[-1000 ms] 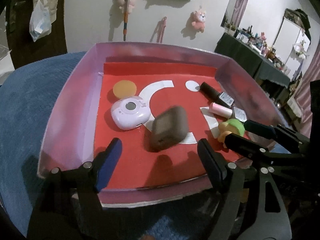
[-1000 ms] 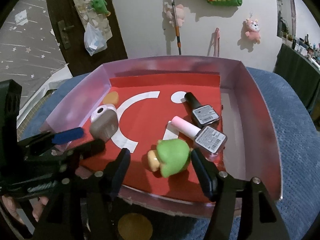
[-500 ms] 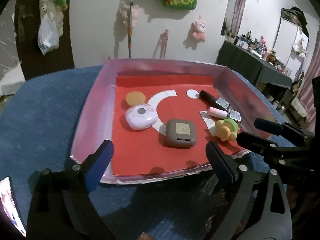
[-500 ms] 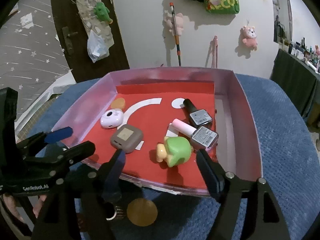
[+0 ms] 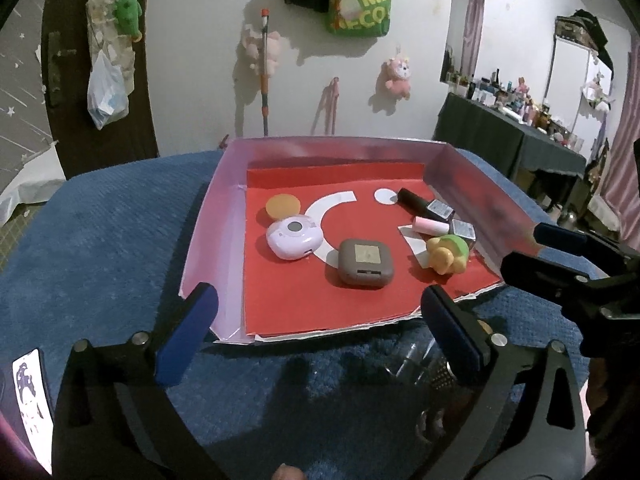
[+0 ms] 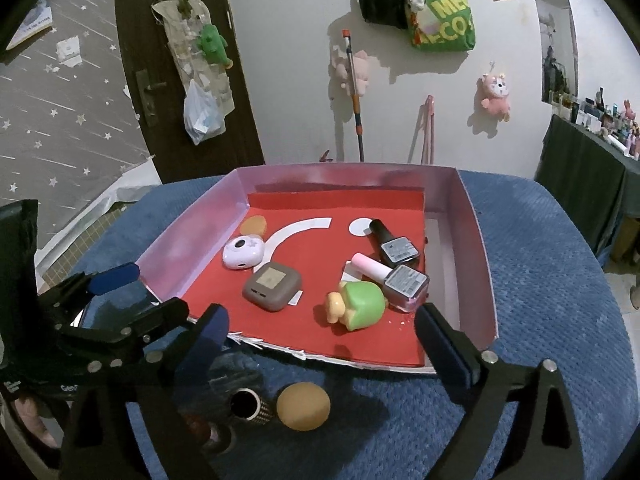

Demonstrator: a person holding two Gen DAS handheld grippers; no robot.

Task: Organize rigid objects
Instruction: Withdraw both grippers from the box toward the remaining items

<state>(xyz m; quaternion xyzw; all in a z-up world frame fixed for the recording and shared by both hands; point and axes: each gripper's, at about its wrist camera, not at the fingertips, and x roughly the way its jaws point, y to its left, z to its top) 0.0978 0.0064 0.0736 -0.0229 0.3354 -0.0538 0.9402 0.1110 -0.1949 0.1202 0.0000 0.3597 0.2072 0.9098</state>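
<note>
Both grippers hovered over the blue cloth surface [image 5: 100, 248] just short of the near edge of the pink-walled tray [image 5: 208, 236], each with its jaws spread wide and holding nothing. The left gripper [image 5: 320, 332] pointed at the tray's near edge toward its left half; the right gripper [image 6: 324, 336] pointed at the same edge further to the right.

Inside the tray, on its red floor, the brown square case [image 5: 365, 262] lay flat near the middle of the near edge, straight ahead of the left gripper and well apart from its fingertips [image 5: 188, 320]. The white round device [image 5: 294, 237] sat just beyond and to the left of the case, close to the left wall, with an orange disc [image 5: 282, 206] behind it. The green and yellow toy [image 6: 358, 306] lay on its side near the near edge, just ahead of the right gripper and between its open fingers in that view. Touching the toy on its far right side was the pink-capped bottle [image 6: 394, 276], and the black-capped bottle [image 6: 390, 242] lay beyond it near the right wall.

On the cloth outside the tray, beneath the right gripper, rested a tan ball [image 6: 304, 406] beside a small dark cylinder [image 6: 245, 406].
</note>
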